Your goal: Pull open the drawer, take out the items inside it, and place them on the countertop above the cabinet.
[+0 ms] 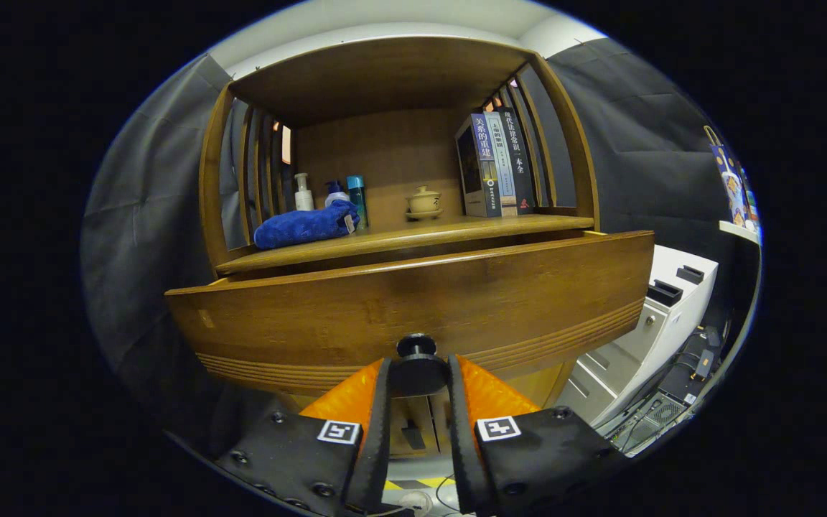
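Hand-held gripper (418, 377) at the front of a brown wooden cabinet. Its two fingers (377, 402) close on the round dark knob (418, 366) of the wide wooden drawer (413, 309), one finger pressing each side of the knob.

The drawer front stands forward of the cabinet body, with a narrow gap showing between its top edge and the shelf above; the drawer's inside is hidden by the front panel, so its contents cannot be told.

The wooden countertop (413, 240) lies directly above the drawer, under a slatted-sided open shelf. On it, from the left:
- a rolled blue towel (306, 225) lying near the front edge;
- a small white pump bottle (303, 192), a white bottle with a blue pump top (334, 192) and a teal cylindrical bottle (357, 195), standing behind the towel;
- a beige lidded tea bowl on a saucer (424, 202), near the middle;
- a row of upright books (496, 165) against the right-hand slats.

A white drawer cabinet (661, 316) stands to the right of the wooden cabinet, with dark cables on the floor (672, 402) beside it.
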